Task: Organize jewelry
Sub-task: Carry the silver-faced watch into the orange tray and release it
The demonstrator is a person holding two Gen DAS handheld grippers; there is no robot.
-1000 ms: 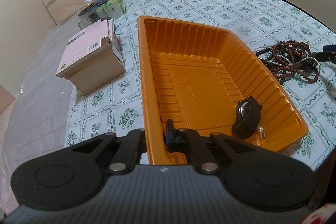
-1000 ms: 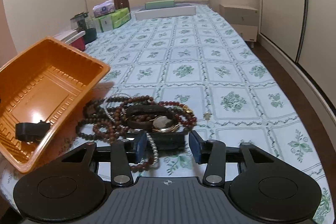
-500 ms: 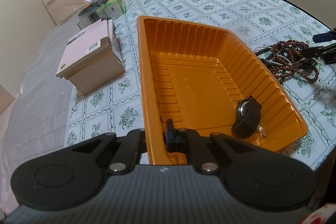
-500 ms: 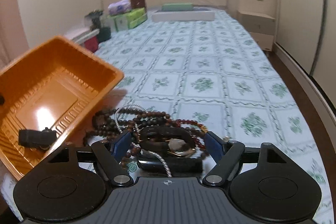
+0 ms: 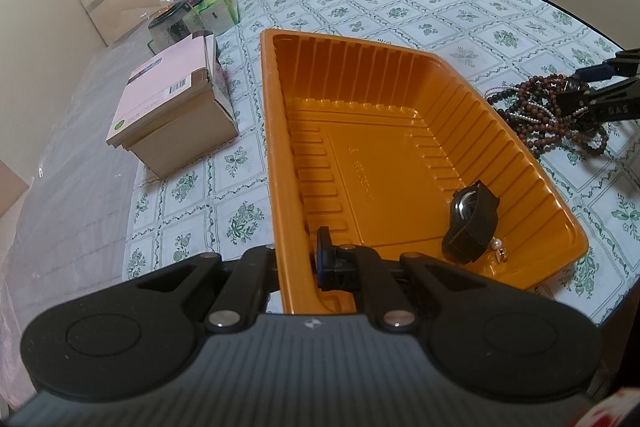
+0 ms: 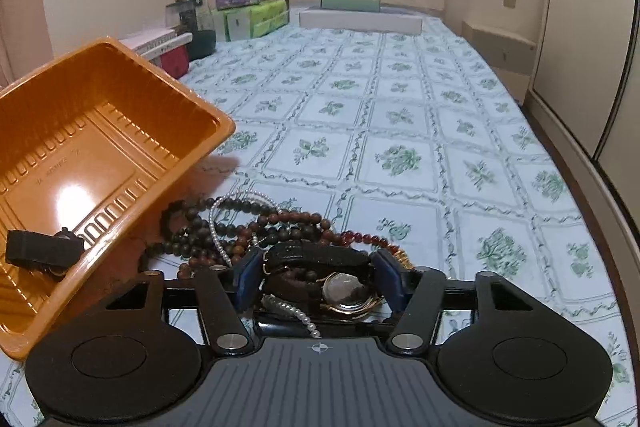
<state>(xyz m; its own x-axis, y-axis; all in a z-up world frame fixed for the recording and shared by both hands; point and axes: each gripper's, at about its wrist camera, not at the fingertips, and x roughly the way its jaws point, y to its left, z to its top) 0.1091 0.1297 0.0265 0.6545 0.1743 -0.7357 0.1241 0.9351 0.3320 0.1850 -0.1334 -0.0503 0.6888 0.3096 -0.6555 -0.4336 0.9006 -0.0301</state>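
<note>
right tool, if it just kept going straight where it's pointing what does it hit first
Most likely the dark-strapped watch lying between the open right tool fingers, with the bead necklaces just beyond; depth is hard to judge.

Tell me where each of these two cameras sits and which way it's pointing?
Left wrist view: sits on the left tongs, looking forward and down into the orange tray whose rim they clamp; its own two fingers show below.
Right wrist view: sits on the right tongs, looking along the bed over the bead pile; its blue-padded fingers straddle a gold-faced watch.
Shared: both show the tray, the beads and the black watch lying in the tray; the left view also catches the right tongs.
</note>
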